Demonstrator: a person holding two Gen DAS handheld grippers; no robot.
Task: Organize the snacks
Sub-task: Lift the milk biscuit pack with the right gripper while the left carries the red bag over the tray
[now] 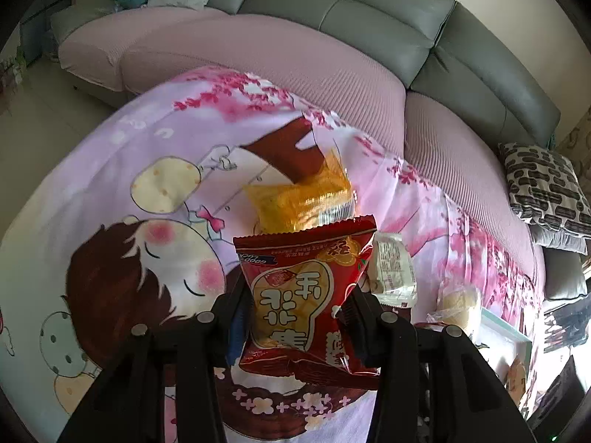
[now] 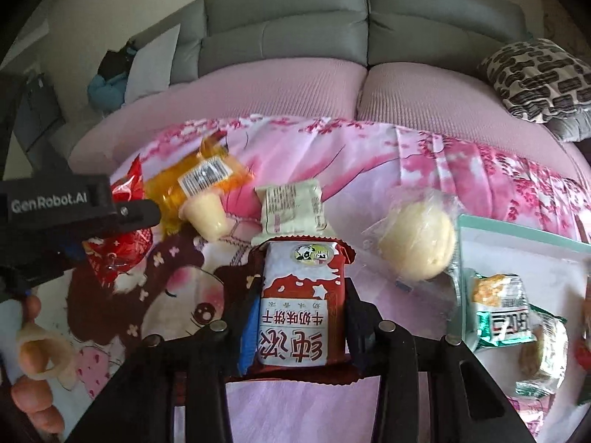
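Evidently both are loaded for sorting: the left gripper [image 1: 301, 317] pinches a red crinkly foil snack packet [image 1: 304, 295] above the pink cartoon-print surface [image 1: 110, 170], while the right gripper [image 2: 297, 326] clamps a red-and-white milk biscuit pack [image 2: 301, 302] near the pale-rimmed tray [image 2: 517, 236] holding snacks already

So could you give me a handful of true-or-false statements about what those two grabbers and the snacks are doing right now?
1. The left gripper holds a red snack bag. True.
2. The right gripper is open with nothing in it. False: it is shut on a red-and-white biscuit pack.
3. The round pale bun sits inside the tray. False: it lies on the cloth beside the tray.
4. The tray already has snacks in it. True.
5. An orange packet lies on the cloth. True.
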